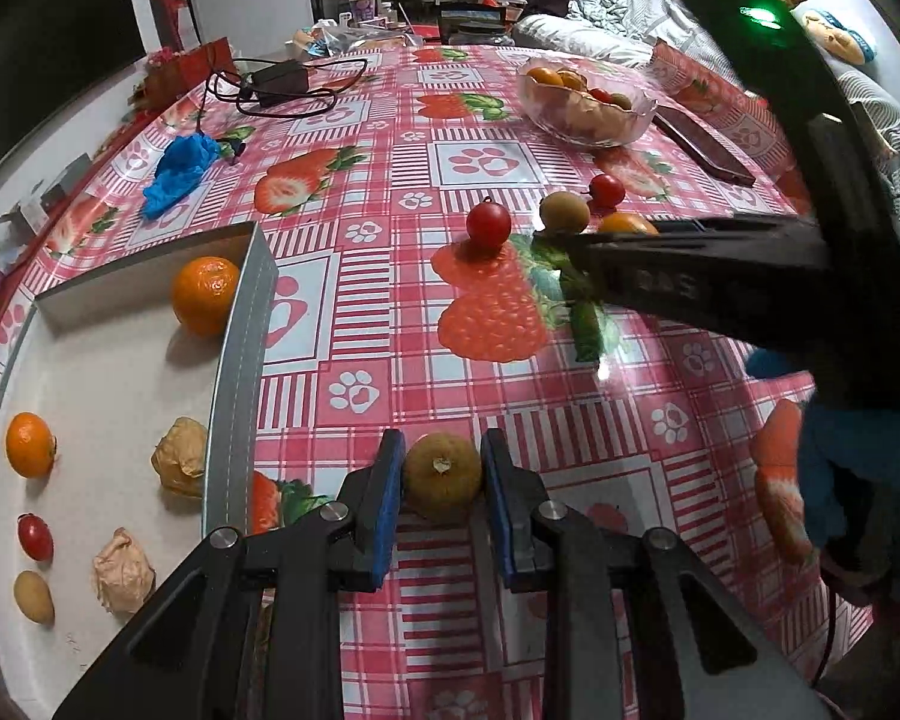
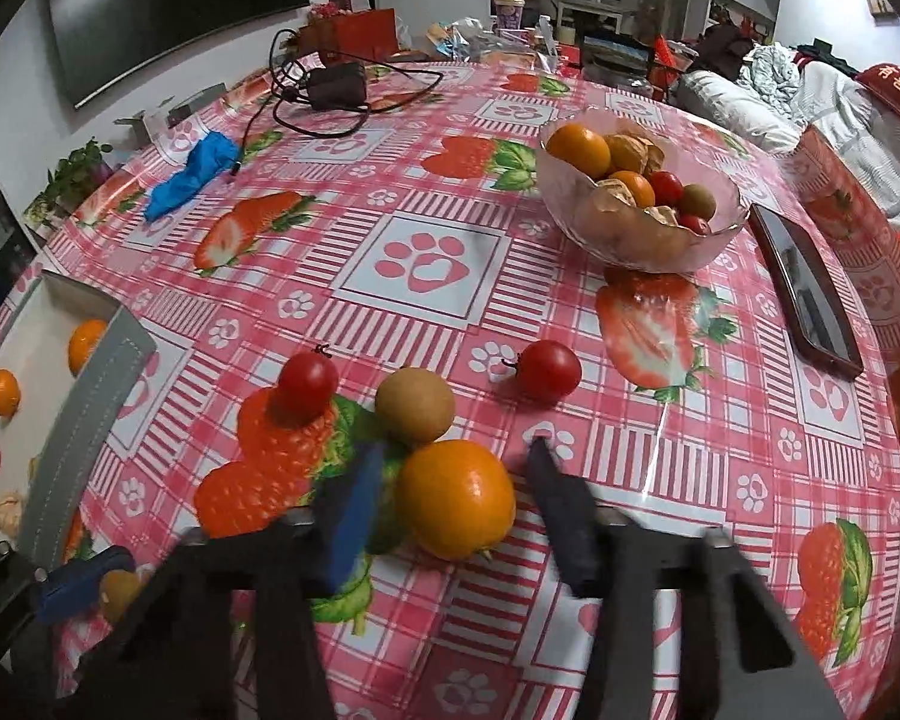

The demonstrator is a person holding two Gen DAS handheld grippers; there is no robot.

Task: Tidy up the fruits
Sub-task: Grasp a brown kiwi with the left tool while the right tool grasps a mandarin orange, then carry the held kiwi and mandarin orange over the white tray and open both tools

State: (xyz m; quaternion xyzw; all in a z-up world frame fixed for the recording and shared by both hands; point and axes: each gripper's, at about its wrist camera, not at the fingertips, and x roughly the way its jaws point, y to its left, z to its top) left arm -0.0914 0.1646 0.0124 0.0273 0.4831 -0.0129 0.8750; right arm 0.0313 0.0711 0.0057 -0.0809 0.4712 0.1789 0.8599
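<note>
My left gripper point(image 1: 443, 483) is shut on a small yellowish fruit point(image 1: 443, 476), just right of the grey box point(image 1: 243, 372). In the box lie a large orange point(image 1: 204, 295), a small orange point(image 1: 29, 444), a cherry tomato point(image 1: 35, 536), a brown fruit point(image 1: 33, 596) and two papery husked fruits point(image 1: 180, 463). My right gripper point(image 2: 450, 498) is open around a loose orange point(image 2: 457, 498) on the table. Beside it lie a brown kiwi-like fruit point(image 2: 414, 405) and two cherry tomatoes point(image 2: 307, 381) point(image 2: 549, 371). The left gripper also shows in the right wrist view point(image 2: 99, 585).
A glass bowl point(image 2: 570, 204) of mixed fruit stands at the far right. A phone point(image 2: 807, 294) lies right of it. A blue cloth point(image 2: 189, 174) and a charger with cable point(image 2: 336, 87) lie at the far left. Clutter lines the table's back edge.
</note>
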